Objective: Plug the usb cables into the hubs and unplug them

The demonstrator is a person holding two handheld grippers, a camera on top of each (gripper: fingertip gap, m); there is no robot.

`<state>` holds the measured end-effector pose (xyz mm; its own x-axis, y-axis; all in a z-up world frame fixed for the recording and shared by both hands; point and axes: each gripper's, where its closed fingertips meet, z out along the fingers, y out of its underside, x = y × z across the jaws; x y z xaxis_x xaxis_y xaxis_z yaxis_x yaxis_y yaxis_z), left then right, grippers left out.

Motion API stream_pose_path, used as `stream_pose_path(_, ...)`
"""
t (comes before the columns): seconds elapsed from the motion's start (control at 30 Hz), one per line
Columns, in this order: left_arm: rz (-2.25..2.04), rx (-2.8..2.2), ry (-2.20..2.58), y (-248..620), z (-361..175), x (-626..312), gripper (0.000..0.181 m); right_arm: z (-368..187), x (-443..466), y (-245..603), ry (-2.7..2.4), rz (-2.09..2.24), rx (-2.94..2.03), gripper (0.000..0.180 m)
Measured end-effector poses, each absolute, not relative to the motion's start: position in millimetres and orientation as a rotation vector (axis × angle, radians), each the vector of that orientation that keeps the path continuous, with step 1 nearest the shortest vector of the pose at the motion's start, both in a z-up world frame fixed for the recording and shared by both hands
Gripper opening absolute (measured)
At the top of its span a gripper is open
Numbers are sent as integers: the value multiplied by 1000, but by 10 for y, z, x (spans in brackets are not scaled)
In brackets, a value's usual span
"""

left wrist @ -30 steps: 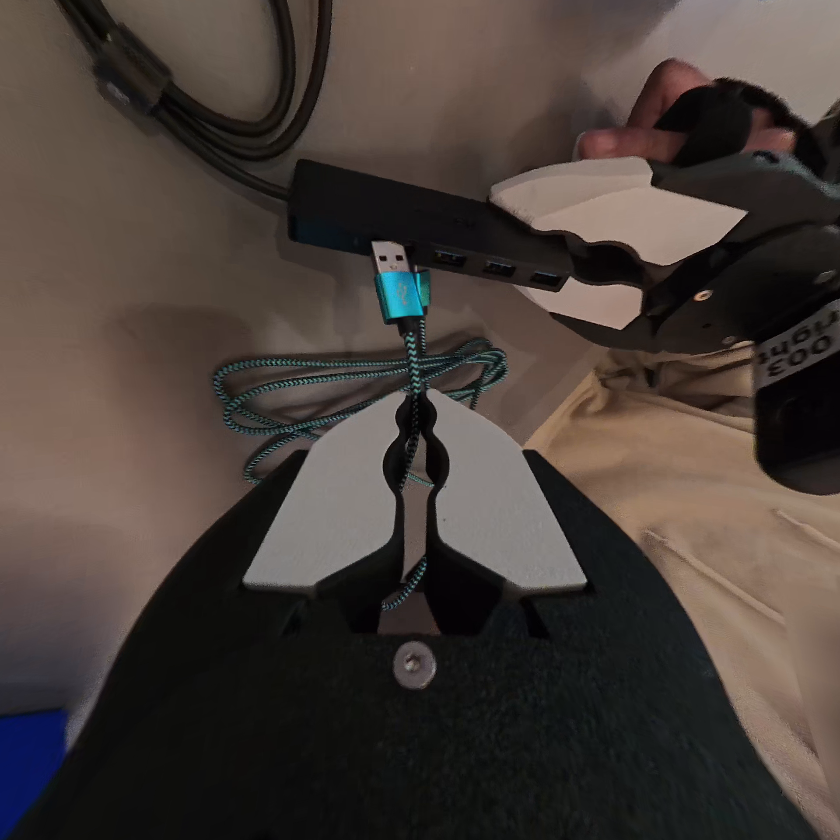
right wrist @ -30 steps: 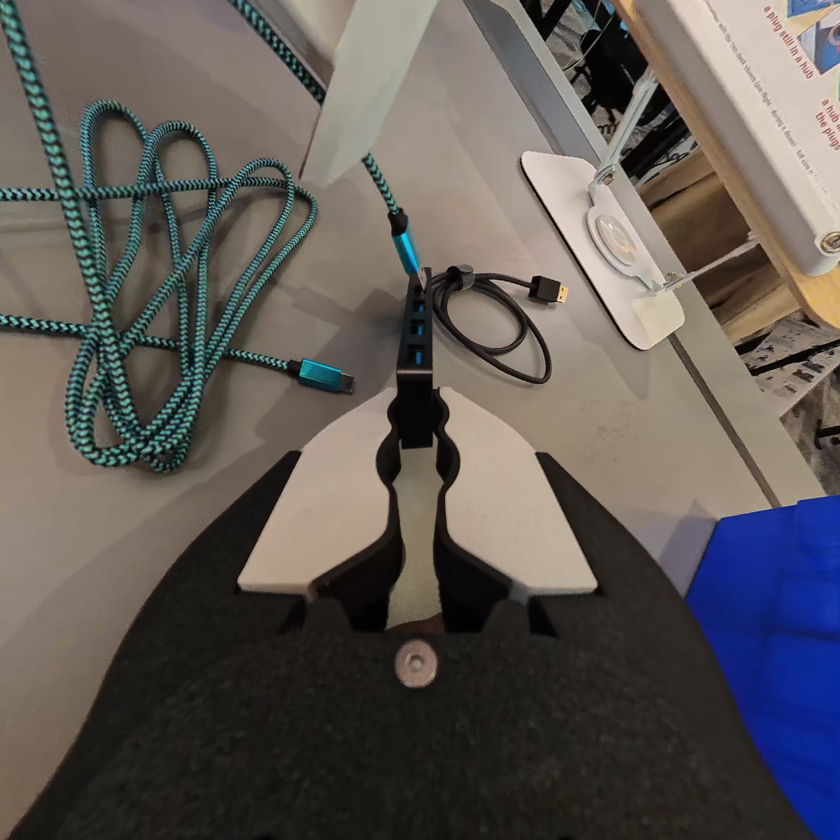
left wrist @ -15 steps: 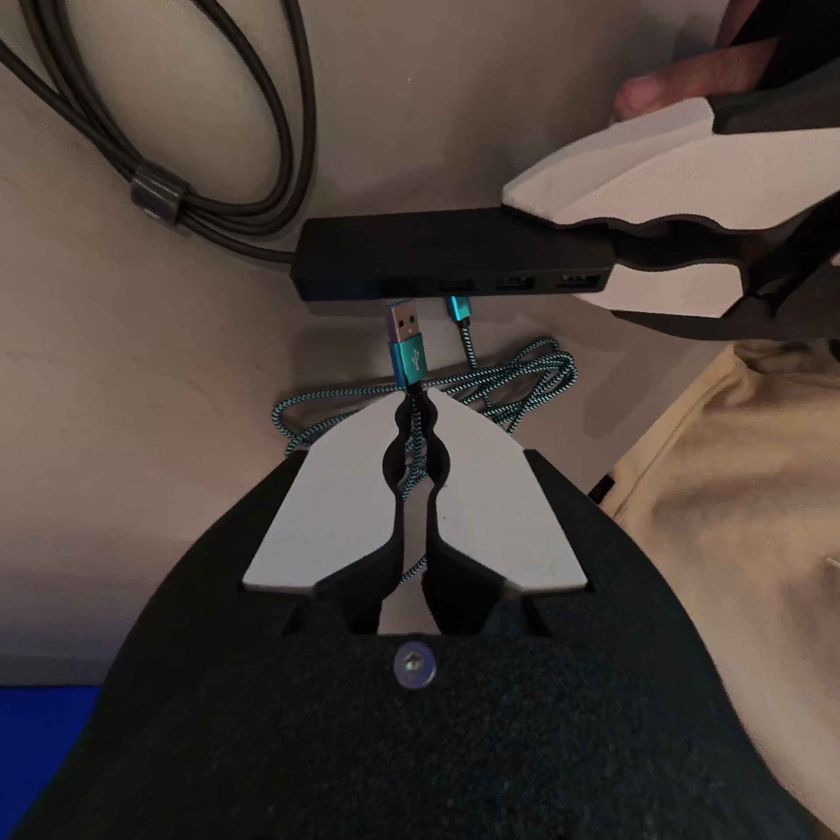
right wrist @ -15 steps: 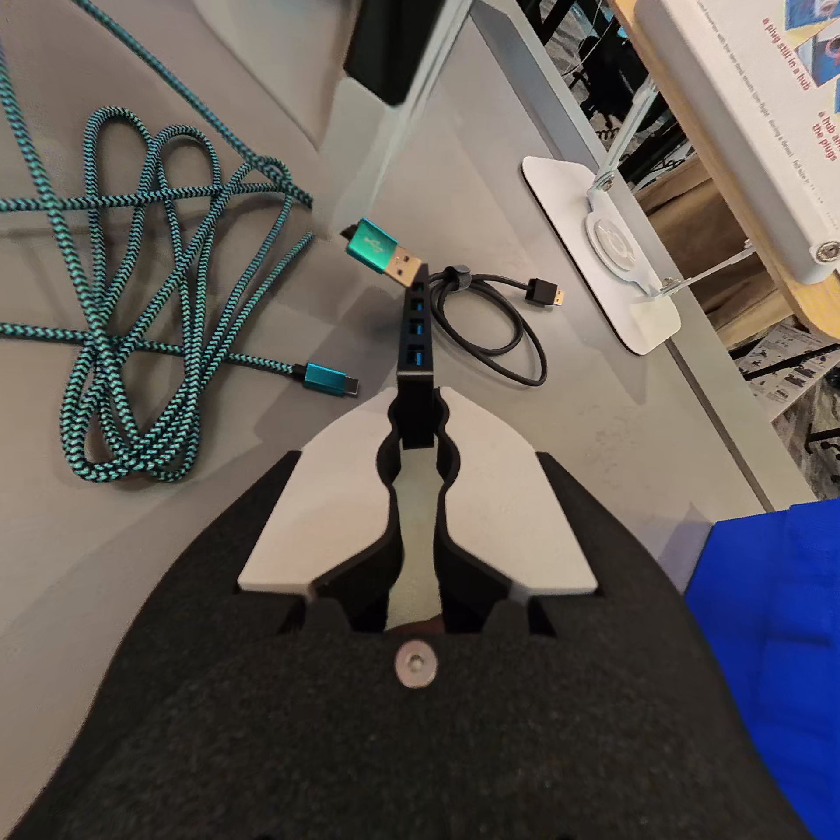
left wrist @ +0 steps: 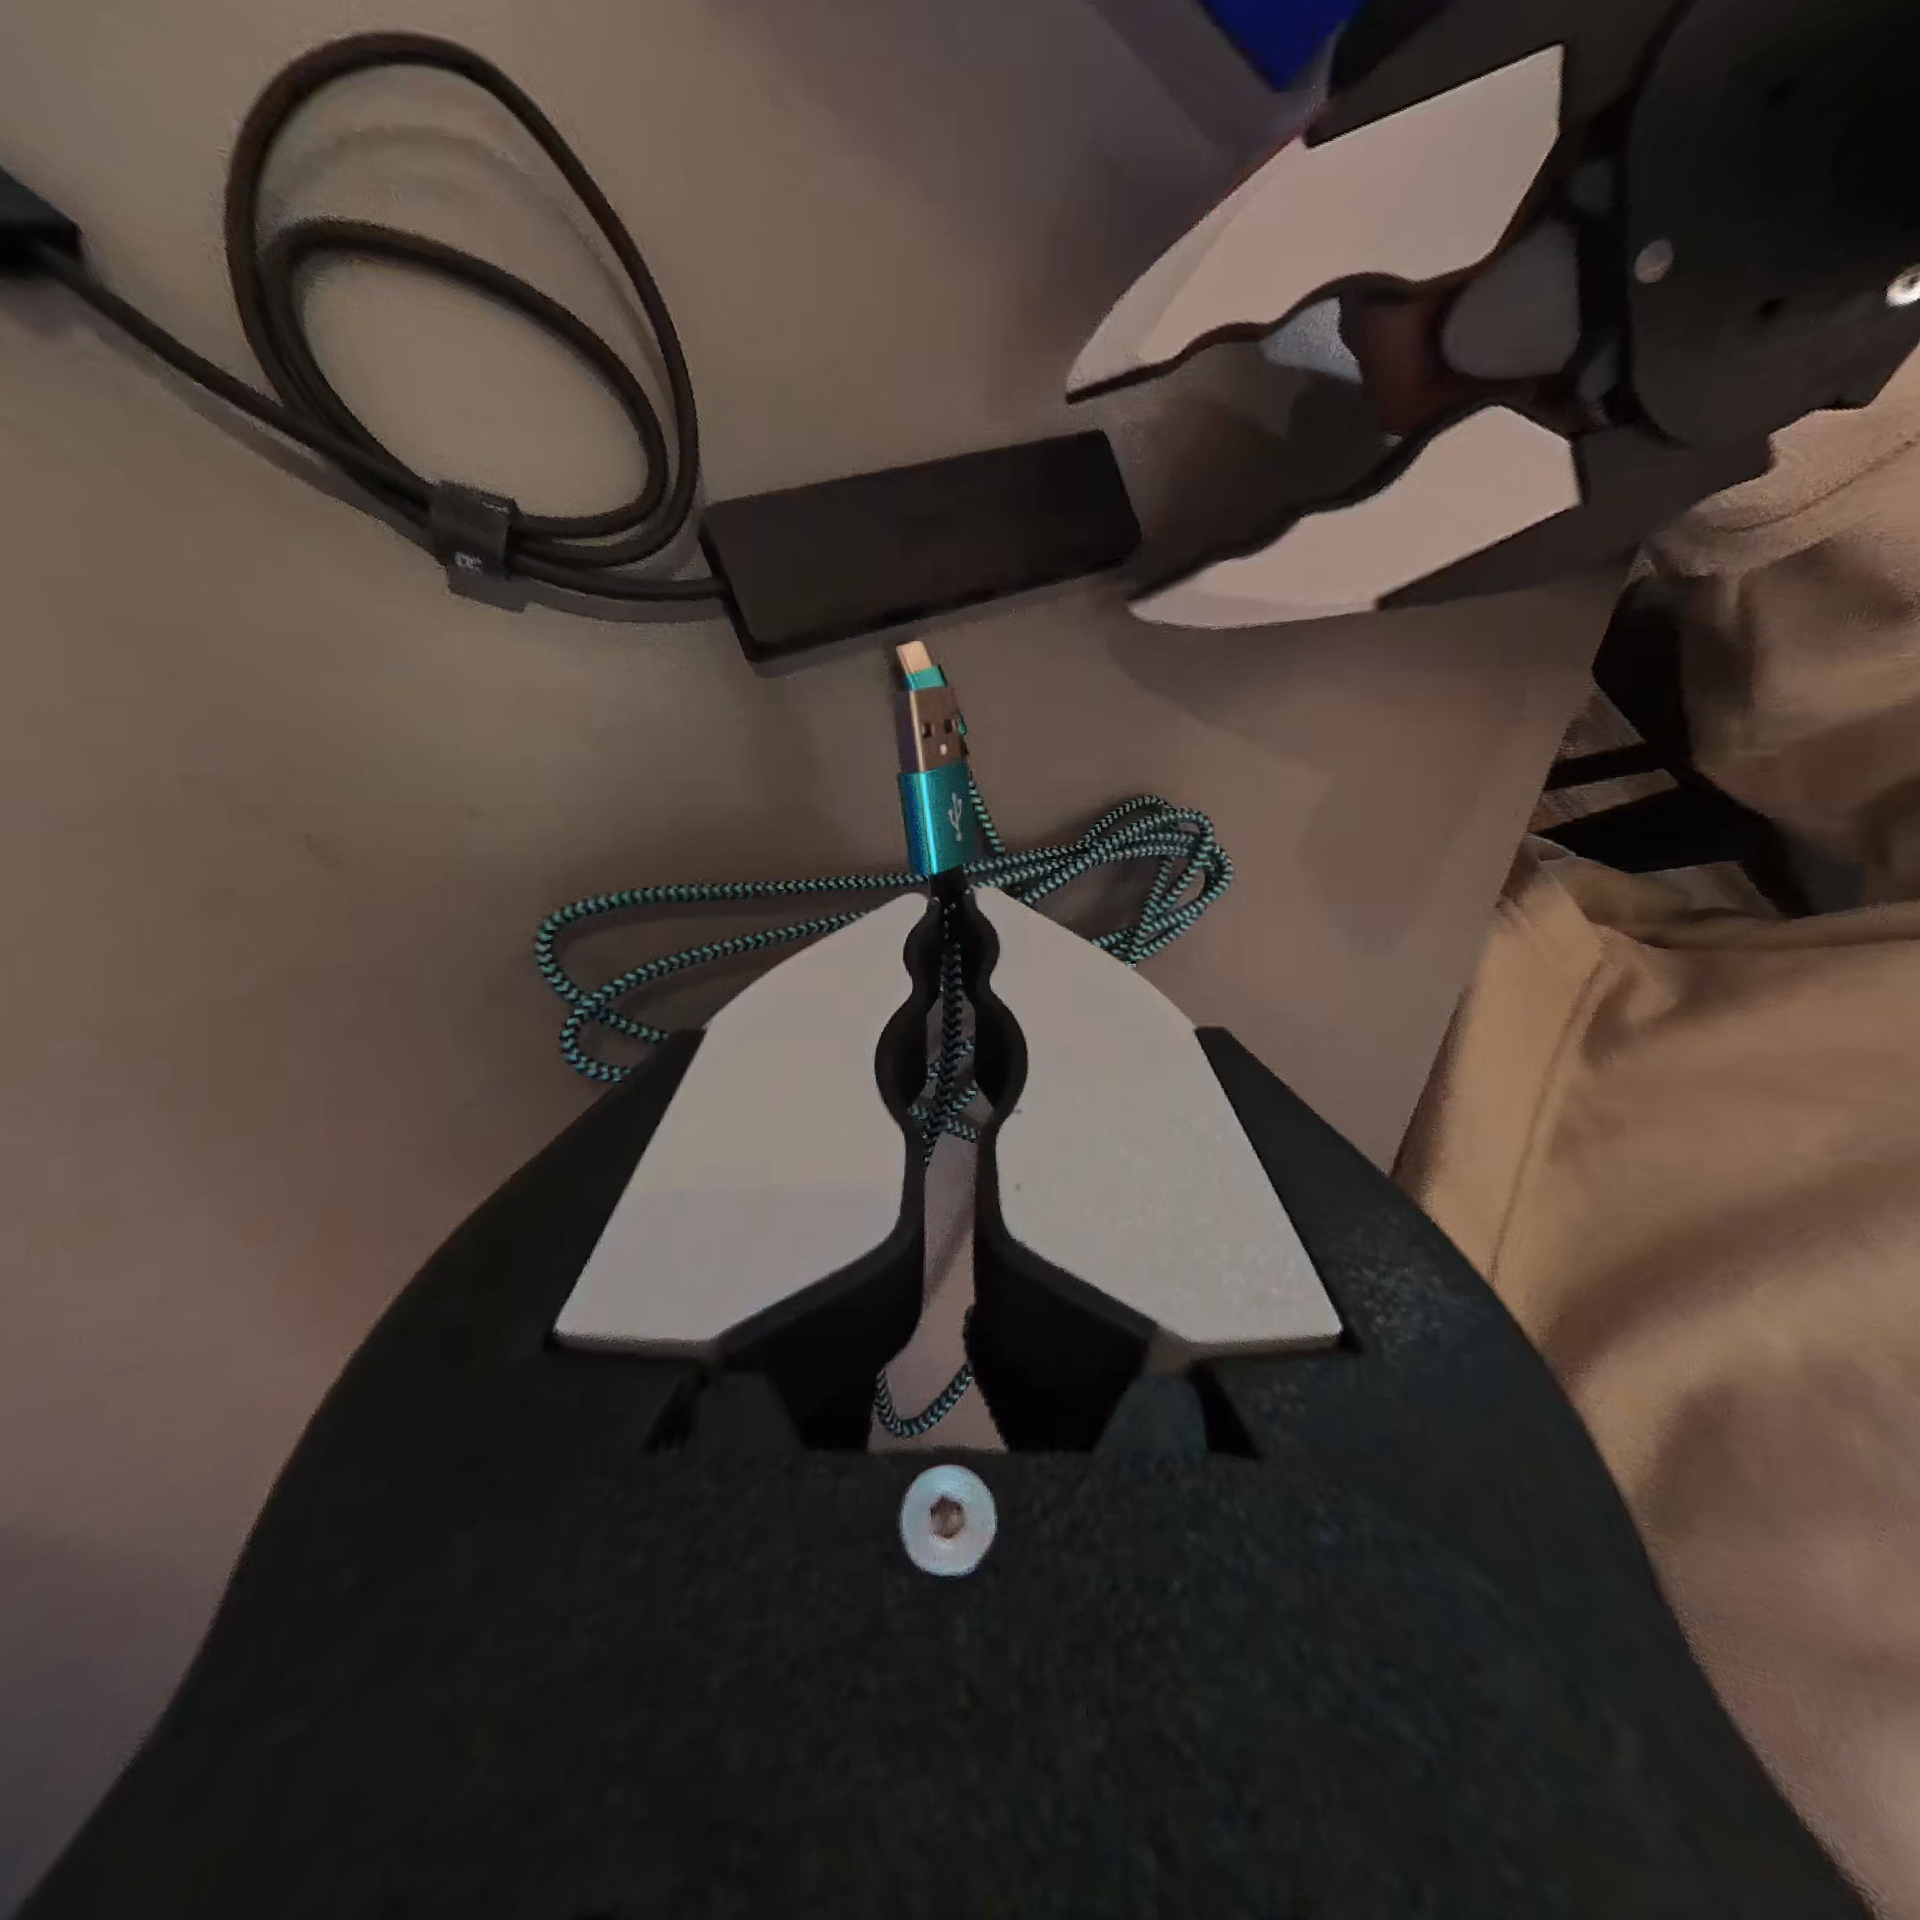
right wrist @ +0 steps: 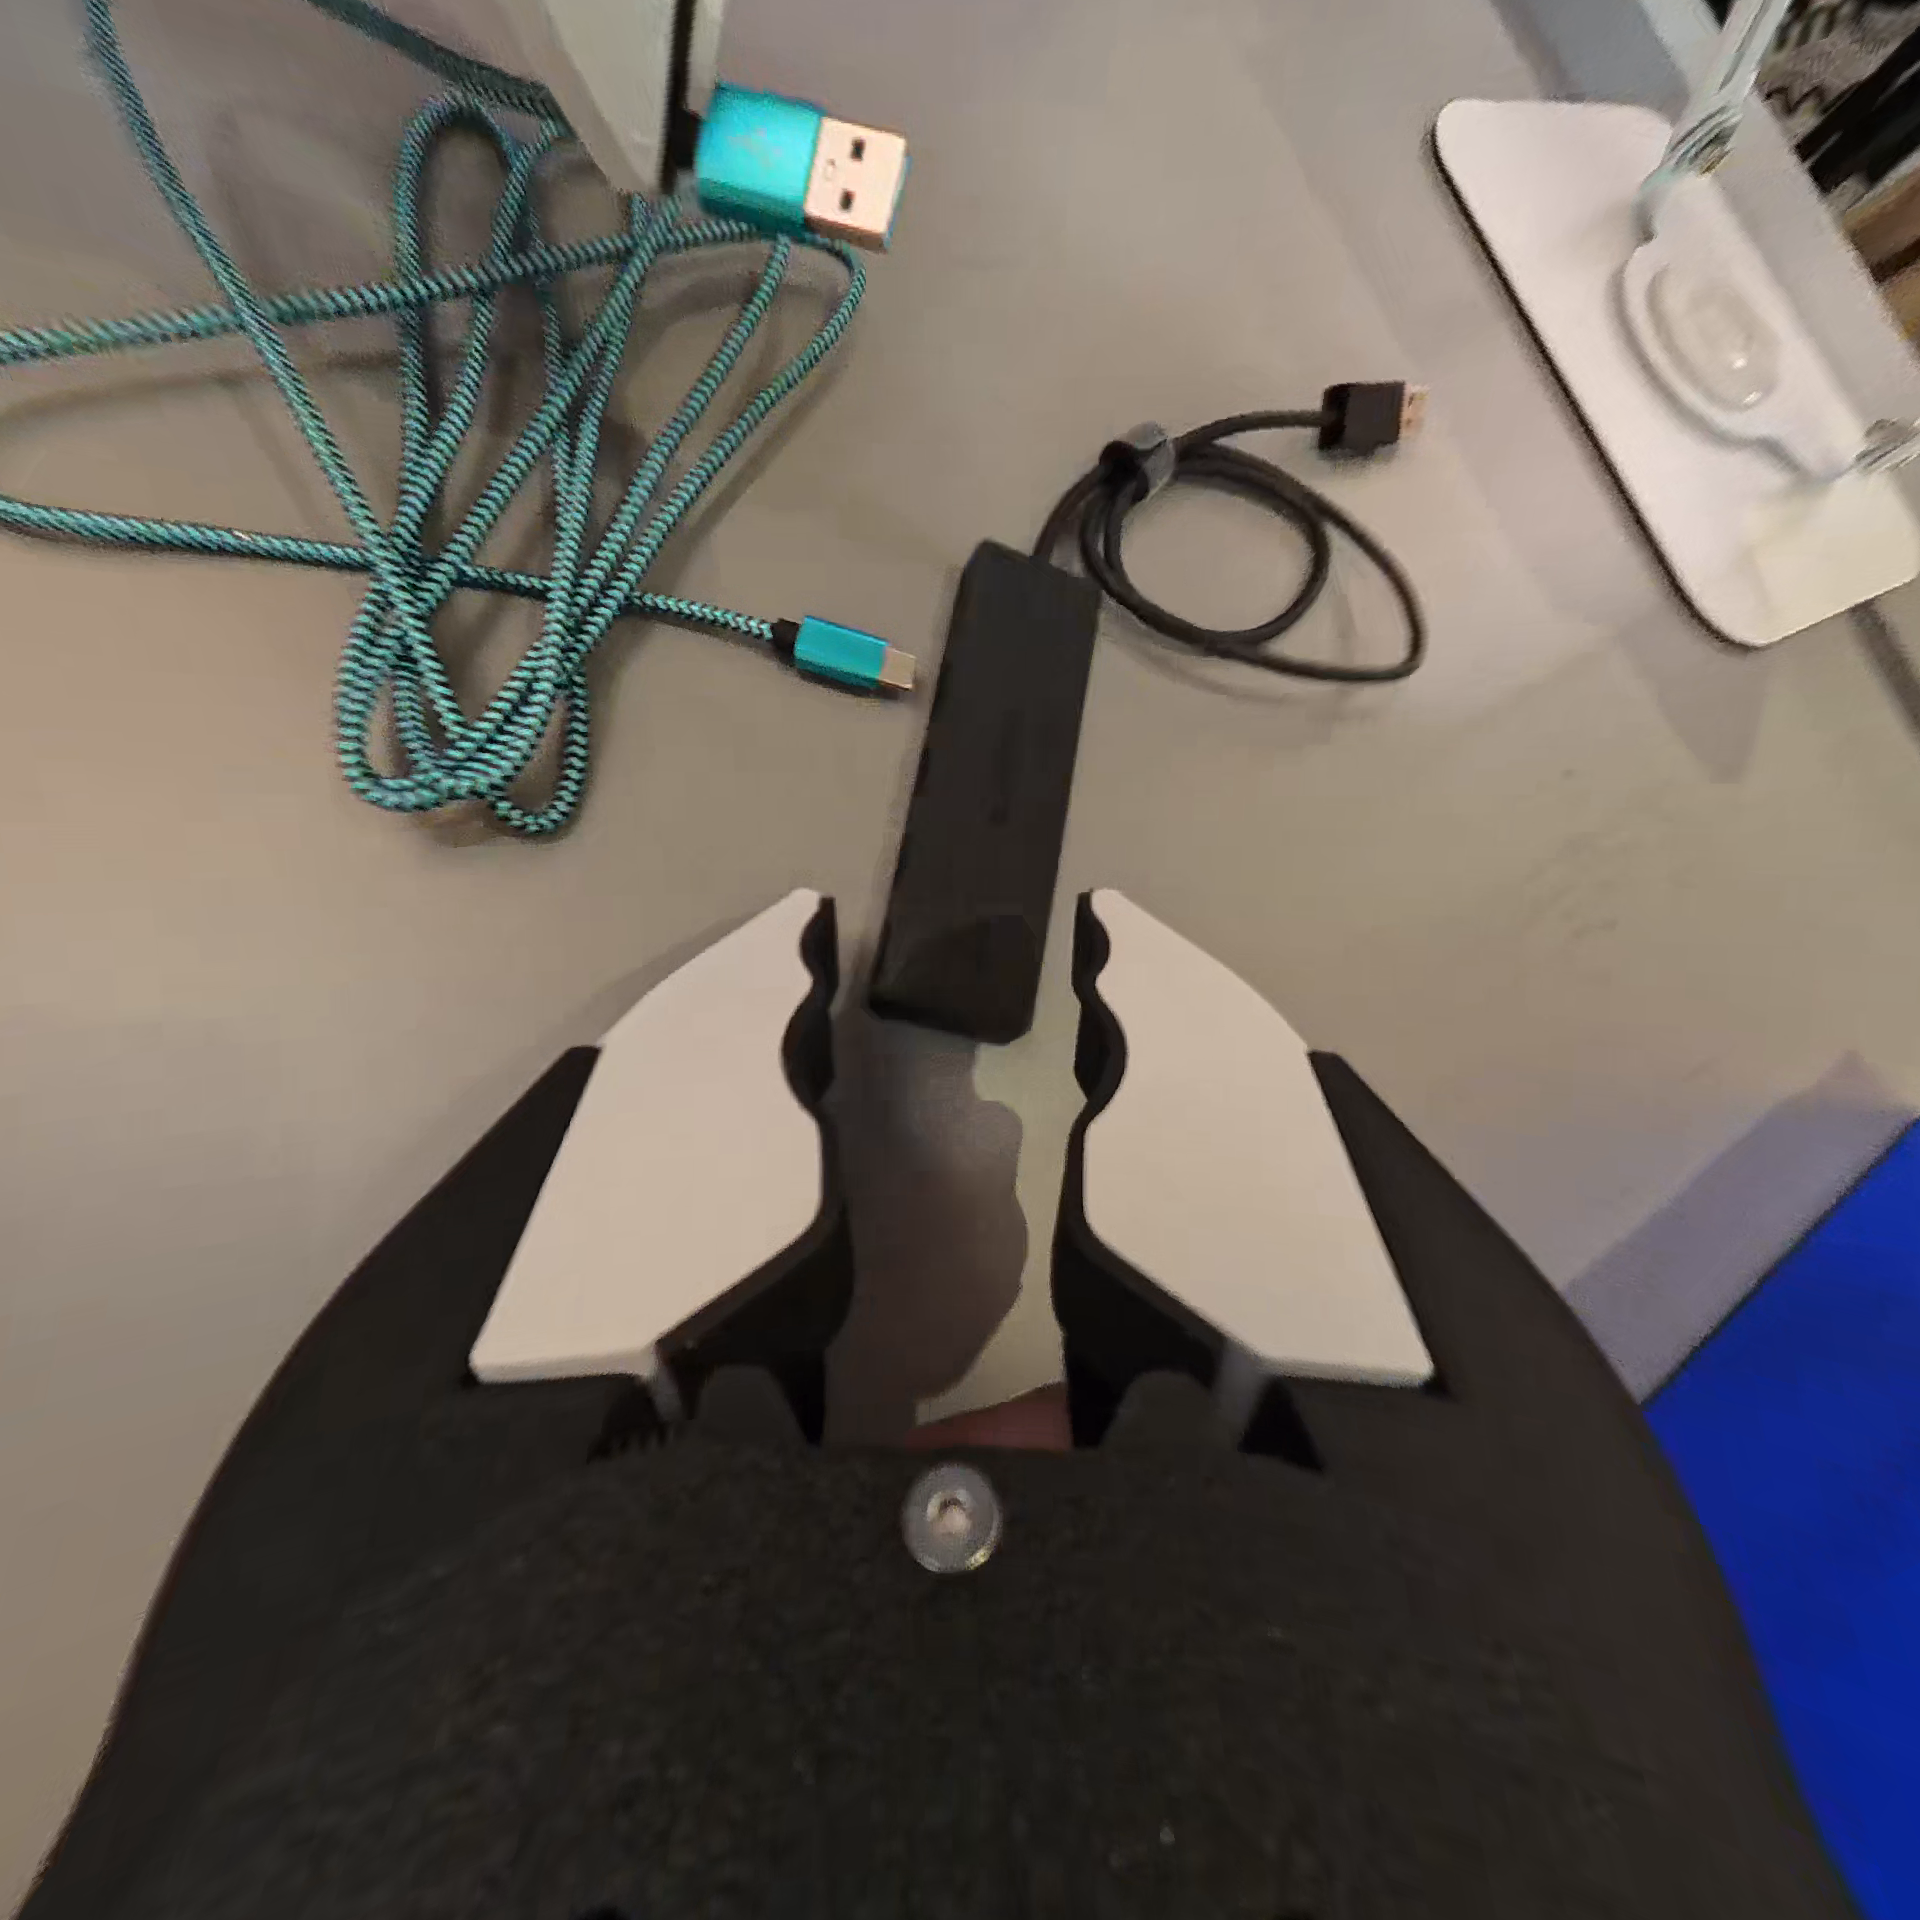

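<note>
The left gripper (left wrist: 951, 904), at the centre of the left wrist view, is clenched on the teal braided cable (left wrist: 831, 904) just behind its USB-A plug (left wrist: 938, 800), which sticks up past the fingertips toward the black hub (left wrist: 920, 545) without touching it. The hub lies flat on the grey table (left wrist: 312, 831) across the upper middle of that frame, its black lead (left wrist: 457, 312) looped toward the upper left. From here the port side of the hub is in shadow and the sockets cannot be made out. The right gripper (left wrist: 1164, 488) shows at the upper right with its jaws spread, one finger above the hub's end and one beside it. The right wrist view adds what the first cannot: the right gripper (right wrist: 956, 935) is released, its jaws standing clear on either side of the hub's (right wrist: 987, 779) near end, with table showing in the gaps. It also shows the cable's other end, a small teal plug (right wrist: 847, 657) lying just left of the hub, the tangled coil (right wrist: 468, 520) at the left, the lead's black plug (right wrist: 1371, 416) at the upper right, and a white stand base (right wrist: 1558, 312) at the right edge. The held plug (right wrist: 800, 171) appears at the top.
</note>
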<state>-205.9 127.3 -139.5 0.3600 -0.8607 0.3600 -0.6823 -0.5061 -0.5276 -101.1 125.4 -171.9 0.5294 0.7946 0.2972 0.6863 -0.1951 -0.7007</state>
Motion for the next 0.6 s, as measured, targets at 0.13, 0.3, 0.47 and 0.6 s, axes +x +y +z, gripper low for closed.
stream_pose_path(0.13,-964,-2244,1377,1279,-1373,-2052,2,-1602,-1011,1100,-1081,198,-2000,65)
stream_pose_path(0.3,-1085,-2242,1384,1293,-1396,-2153,2,-1796,-898,1291,-914,140,-2192,66)
stream_pose_path(0.47,-1168,-2241,1427,1121,-1415,-2169,2,-1908,-990,1313,-848,345,-2251,34)
stream_pose_path(0.6,-1144,-2270,1432,1096,-1411,-2141,2,-1903,-992,1333,-773,326,-2280,33)
